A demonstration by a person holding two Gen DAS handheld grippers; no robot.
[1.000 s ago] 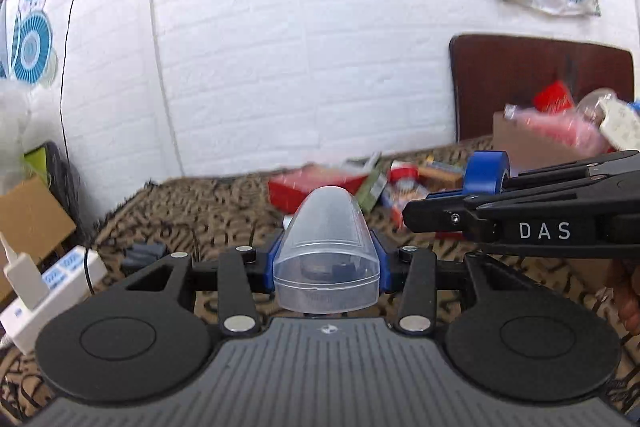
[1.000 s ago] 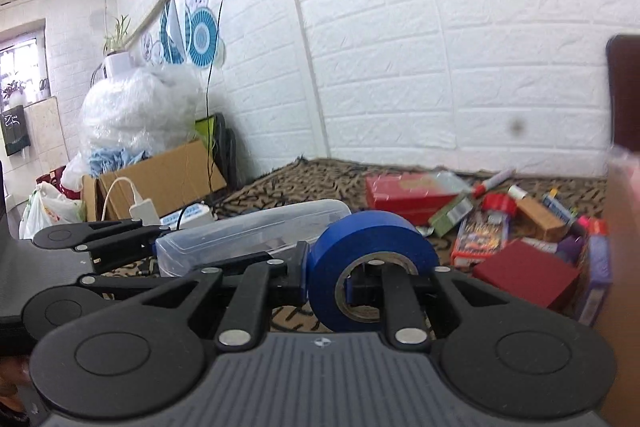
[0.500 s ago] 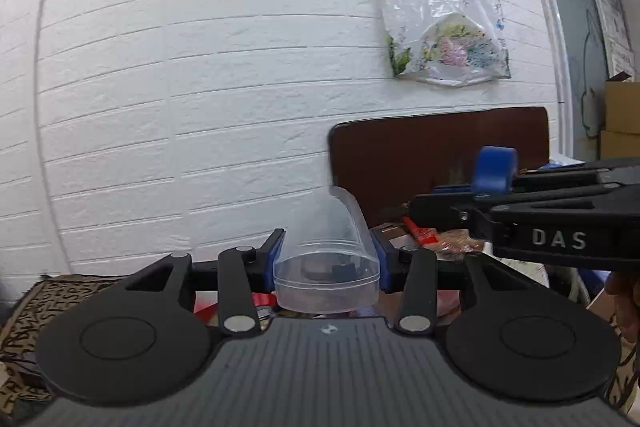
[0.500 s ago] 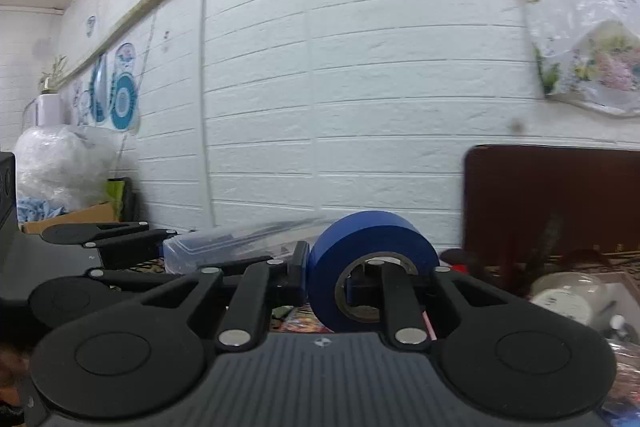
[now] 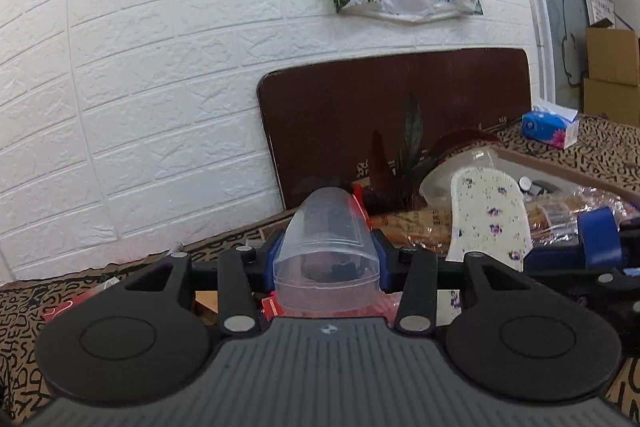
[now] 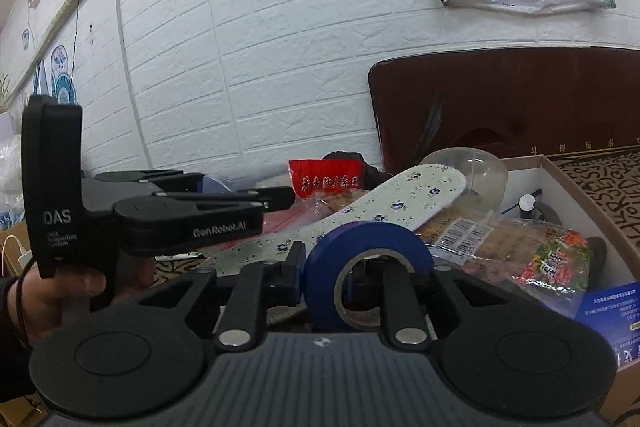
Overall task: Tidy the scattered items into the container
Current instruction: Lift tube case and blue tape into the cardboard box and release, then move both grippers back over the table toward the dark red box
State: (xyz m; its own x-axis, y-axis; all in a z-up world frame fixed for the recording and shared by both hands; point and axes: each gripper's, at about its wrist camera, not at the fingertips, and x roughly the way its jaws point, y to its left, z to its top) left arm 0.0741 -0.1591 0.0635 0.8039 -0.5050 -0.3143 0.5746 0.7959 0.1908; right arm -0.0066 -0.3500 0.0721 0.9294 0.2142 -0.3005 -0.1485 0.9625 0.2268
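Left gripper (image 5: 326, 259) clamps clear plastic oblong case (image 5: 326, 255); right gripper (image 6: 362, 283) clamps blue tape roll (image 6: 368, 263), both beside overfilled cardboard box (image 6: 576, 187). Risk: releases roll off heaped contents.

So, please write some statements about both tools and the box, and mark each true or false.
1. The left tool holds a clear case. True.
2. The right tool is empty. False: it grips blue tape.
3. An insole lies in the box. True.
4. The box holds nothing else. False: packets lie in it too.
5. The tape already lies in the box. False: the tool still grips it.
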